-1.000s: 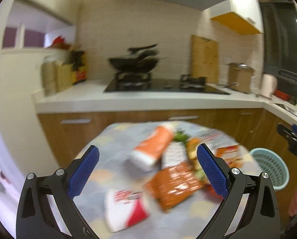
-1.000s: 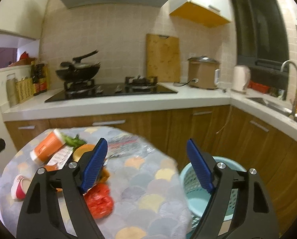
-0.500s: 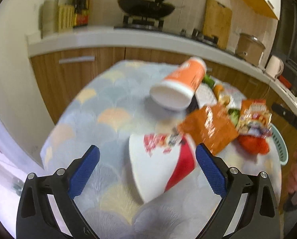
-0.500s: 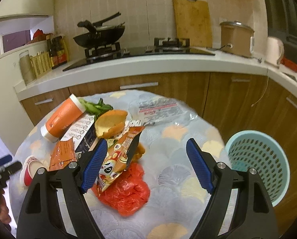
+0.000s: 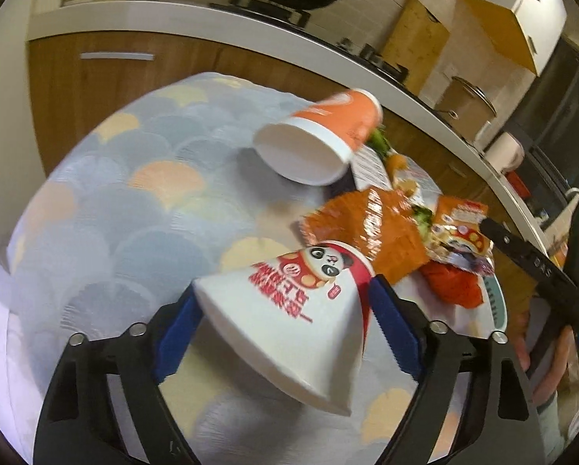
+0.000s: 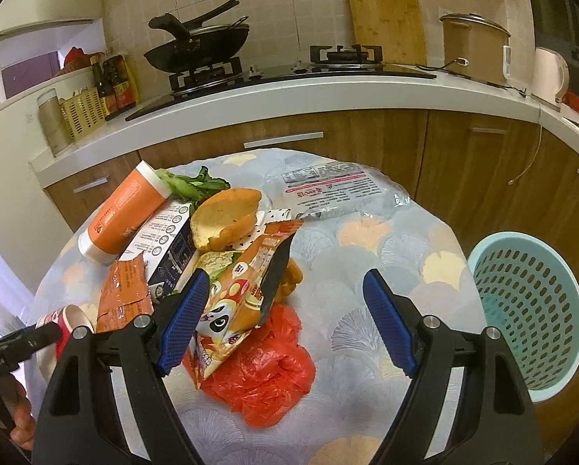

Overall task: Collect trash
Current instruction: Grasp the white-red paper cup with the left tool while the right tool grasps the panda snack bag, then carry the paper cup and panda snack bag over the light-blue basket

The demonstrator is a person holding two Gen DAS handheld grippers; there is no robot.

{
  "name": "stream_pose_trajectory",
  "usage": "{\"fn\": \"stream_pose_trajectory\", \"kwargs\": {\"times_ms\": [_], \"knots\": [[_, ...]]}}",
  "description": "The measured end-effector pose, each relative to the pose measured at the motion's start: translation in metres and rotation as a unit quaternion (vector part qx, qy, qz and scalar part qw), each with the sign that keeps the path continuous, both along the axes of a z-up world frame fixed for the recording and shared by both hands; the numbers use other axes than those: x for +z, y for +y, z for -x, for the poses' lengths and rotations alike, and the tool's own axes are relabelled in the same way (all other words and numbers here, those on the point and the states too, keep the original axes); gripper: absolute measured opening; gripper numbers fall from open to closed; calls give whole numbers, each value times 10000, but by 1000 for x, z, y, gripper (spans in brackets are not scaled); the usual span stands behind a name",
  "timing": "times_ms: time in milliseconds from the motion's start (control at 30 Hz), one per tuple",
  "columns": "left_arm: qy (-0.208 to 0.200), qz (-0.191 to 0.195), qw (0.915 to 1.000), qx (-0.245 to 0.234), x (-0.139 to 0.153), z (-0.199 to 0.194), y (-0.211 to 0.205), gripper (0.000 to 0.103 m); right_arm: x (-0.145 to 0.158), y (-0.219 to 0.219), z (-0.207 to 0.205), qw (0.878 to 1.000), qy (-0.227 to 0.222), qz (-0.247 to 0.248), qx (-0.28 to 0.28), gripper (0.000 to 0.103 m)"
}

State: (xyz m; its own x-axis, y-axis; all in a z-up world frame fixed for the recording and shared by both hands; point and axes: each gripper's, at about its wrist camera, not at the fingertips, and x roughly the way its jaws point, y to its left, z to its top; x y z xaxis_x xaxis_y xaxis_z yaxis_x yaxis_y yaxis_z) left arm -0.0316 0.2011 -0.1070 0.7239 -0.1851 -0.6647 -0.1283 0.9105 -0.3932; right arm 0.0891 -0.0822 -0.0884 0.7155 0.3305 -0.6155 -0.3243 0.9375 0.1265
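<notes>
My left gripper [image 5: 285,333] is shut on a white and red paper cup with a panda print [image 5: 289,317], which lies on its side on the round table [image 5: 114,213]. An orange paper cup [image 5: 320,139] lies beyond it, beside an orange wrapper [image 5: 370,228]. My right gripper [image 6: 285,325] is open above a panda snack bag [image 6: 246,294] and a red plastic bag [image 6: 266,372]. Bread [image 6: 227,217], a printed carton [image 6: 169,248], greens [image 6: 192,186] and a clear printed bag [image 6: 328,190] lie behind. The held cup's rim [image 6: 66,319] shows at the left of the right wrist view.
A light blue perforated basket [image 6: 529,310] stands on the floor right of the table. Wooden cabinets and a white counter [image 6: 289,97] with a wok [image 6: 200,42], a cutting board and a rice cooker run behind the table.
My left gripper has moved down onto the panda cup and closed on it. My right gripper has lowered toward the snack bag and red bag, still open.
</notes>
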Motion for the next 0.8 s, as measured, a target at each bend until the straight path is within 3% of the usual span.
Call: {"fn": "stream_pose_trajectory", "kwargs": {"times_ms": [100, 267, 367, 433, 467, 500, 567, 600, 633, 800], "knots": [[57, -303, 9995, -42, 2, -1, -16, 77, -3, -1, -4, 9998, 143, -83, 79, 77], [122, -162, 9997, -158, -4, -8, -28, 72, -9, 1, -12, 9988, 387, -233, 191, 76], [182, -163, 9996, -141, -7, -14, -36, 72, -14, 6, -20, 9971, 628, -291, 326, 62], [238, -331, 9991, -123, -9, -18, -44, 72, -17, 7, -23, 9959, 729, -370, 383, 48], [259, -400, 9988, -110, -9, -20, -47, 71, -18, 7, -24, 9956, 755, -374, 402, 34], [270, -422, 9987, -97, -8, -21, -48, 71, -19, 7, -24, 9956, 752, -370, 417, 26], [285, -447, 9986, -64, -8, -23, -50, 68, -18, 8, -21, 9961, 678, -339, 446, 18], [271, -467, 9985, -64, -8, -24, -52, 63, -16, 8, -19, 9967, 607, -306, 441, 15], [255, -440, 9987, -97, -7, -22, -51, 46, -13, 8, -17, 9971, 544, -304, 449, 14], [99, -713, 9974, 60, 2, -13, -53, 46, 5, 5, -7, 9982, 190, -320, 469, 9]]}}
